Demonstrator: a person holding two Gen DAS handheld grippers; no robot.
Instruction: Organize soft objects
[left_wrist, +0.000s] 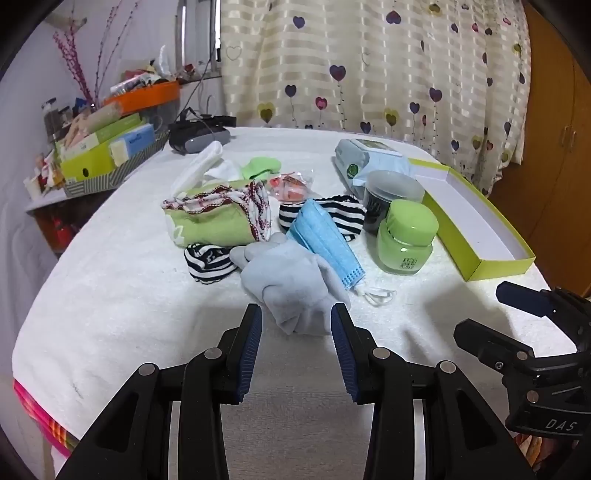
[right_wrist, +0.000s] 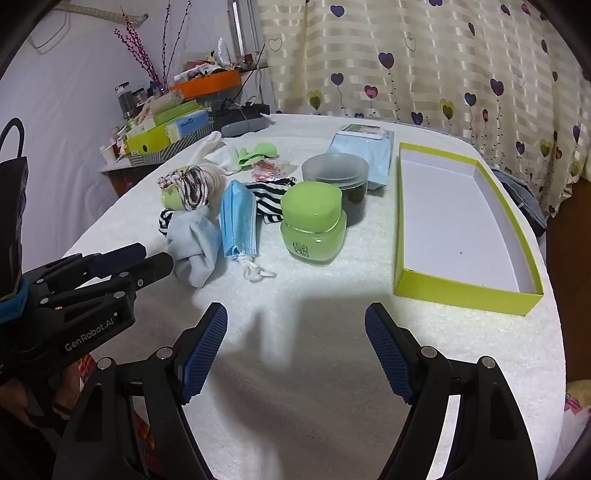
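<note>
my left gripper (left_wrist: 296, 317) is spread around the near end of the grey sock (left_wrist: 291, 280), so closing carelessly could drag the blue mask (left_wrist: 325, 240) along.

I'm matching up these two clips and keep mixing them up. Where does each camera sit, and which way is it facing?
Left wrist view: rides on the left tongs, angled down across the white table at the pale blue cloth; its own fingers frame it, the right tongs at right.
Right wrist view: rides on the right tongs, angled down at bare table before the green jar and open green box; the left tongs enter at left.
Shared: cloth, blue face mask, jar, box, heart curtain.
</note>
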